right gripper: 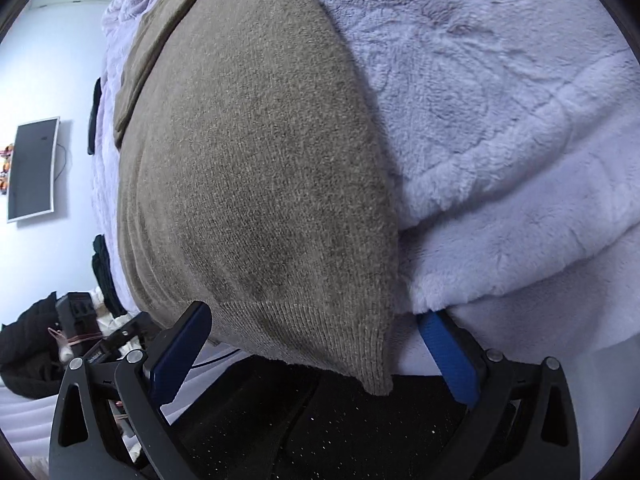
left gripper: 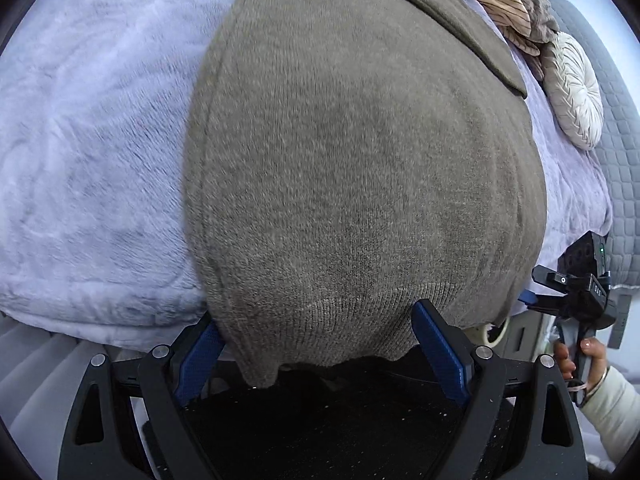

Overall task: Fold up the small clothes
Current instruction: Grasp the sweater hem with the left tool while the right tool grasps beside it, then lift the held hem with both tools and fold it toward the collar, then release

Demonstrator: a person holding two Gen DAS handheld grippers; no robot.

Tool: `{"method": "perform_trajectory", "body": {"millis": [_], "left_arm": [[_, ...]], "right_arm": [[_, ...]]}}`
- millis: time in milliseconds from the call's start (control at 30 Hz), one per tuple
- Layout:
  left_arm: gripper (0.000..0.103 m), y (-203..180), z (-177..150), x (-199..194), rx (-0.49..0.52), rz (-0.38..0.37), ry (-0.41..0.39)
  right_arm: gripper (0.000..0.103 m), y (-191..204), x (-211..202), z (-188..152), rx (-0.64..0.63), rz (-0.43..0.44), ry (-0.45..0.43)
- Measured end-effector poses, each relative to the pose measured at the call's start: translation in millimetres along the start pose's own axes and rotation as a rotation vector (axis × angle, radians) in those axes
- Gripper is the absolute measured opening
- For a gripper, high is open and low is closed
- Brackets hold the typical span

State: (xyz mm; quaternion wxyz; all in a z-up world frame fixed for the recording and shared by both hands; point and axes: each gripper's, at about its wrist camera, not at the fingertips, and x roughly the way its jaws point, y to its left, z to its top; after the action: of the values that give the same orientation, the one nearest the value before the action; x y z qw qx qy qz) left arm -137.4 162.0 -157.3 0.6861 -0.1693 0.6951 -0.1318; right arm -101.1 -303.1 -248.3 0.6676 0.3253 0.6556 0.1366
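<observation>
A big fluffy purple blanket (left gripper: pixel 80 152) covers the bed. On it lies a brown knit sweater (left gripper: pixel 360 168), spread flat, w/ its ribbed bottom edge (left gripper: pixel 348 332) hanging a bit over the near side of the bed. One sleeve (left gripper: pixel 440 12) sits folded across the top. Far back there's a round cream pillow (left gripper: pixel 576 92).

Both tongs point down at that bottom edge. Left tongs (left gripper: pixel 320 356) are wide open, one blue pad each side of the hem, not pinching. Right tongs (right gripper: pixel 316 356) also look wide, around the hem's corner (right gripper: pixel 376 376), nothing held. A hand (left gripper: pixel 580 356) holds the right one.

I think it's the grab step, just before a fold. Next: squeeze both on the hem, lift together & carry it up toward the neck, keeping it even.
</observation>
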Motion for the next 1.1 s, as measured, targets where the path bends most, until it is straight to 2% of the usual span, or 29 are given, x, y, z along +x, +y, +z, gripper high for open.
{"method": "perform_trajectory", "body": {"millis": [67,200,233,300,367,433,467,500,533,567,600,633,733,867,1100], "left_arm": [[0.091,-2.3,-3.1,1.4,0.004,-0.020,-0.009],[0.091,-9.2,-6.8,-0.2,0.004,-0.099,-0.026],[0.091,-9.9,-7.0,-0.3,0.002,-0.113,-0.028],[0.091,-10.3,-4.4,3.3,-0.002,-0.119,-0.025],[0.085,-10.1,-3.9,5.4,-0.007,-0.110,-0.022],[0.073,-8.2,-2.9,4.5,-0.019,-0.091,-0.022],[0.070,-5.9,-3.1,3.0,-0.028,-0.087,-0.025],[0.061,-4.3,-3.2,1.9,-0.034,-0.088,-0.026],[0.049,-0.5,-5.5,0.3,-0.042,-0.097,-0.026],[0.041,1.4,-6.4,-0.8,-0.048,-0.117,-0.024],[0.026,4.8,-3.6,2.0,-0.052,-0.138,-0.017],[0.018,3.8,-1.9,2.6,-0.051,-0.152,-0.010],[0.018,-3.8,0.7,-4.1,-0.032,-0.168,-0.020],[0.018,-11.2,10.0,-18.7,-0.070,-0.255,-0.065],[0.018,-30.8,53.3,-49.3,-0.095,-0.344,-0.159]], "right_arm": [[0.103,-1.8,-0.9,1.2,0.000,0.035,0.006],[0.103,1.1,-4.5,-2.3,-0.003,0.203,0.029],[0.103,1.3,-3.9,-3.6,-0.006,0.222,0.032],[0.103,2.8,0.7,-4.9,-0.012,0.244,0.046],[0.103,1.6,9.3,-4.3,-0.005,0.240,0.063],[0.096,-1.6,17.1,-3.4,0.022,0.225,0.075],[0.091,-3.8,16.5,-2.6,0.033,0.221,0.076],[0.069,-4.7,17.2,-3.0,0.041,0.215,0.079],[0.034,-4.5,18.4,-3.5,0.044,0.194,0.089],[0.020,-5.5,17.8,-4.7,0.040,0.165,0.101],[0.014,-9.0,13.6,-6.3,0.031,0.152,0.114],[0.014,-8.8,10.5,-7.7,0.020,0.164,0.116],[0.013,-1.9,-0.7,-9.9,0.003,0.232,0.105],[0.012,14.9,-16.1,-3.6,0.004,0.324,0.066],[0.012,41.9,-43.8,26.6,0.004,0.451,-0.003]]}}
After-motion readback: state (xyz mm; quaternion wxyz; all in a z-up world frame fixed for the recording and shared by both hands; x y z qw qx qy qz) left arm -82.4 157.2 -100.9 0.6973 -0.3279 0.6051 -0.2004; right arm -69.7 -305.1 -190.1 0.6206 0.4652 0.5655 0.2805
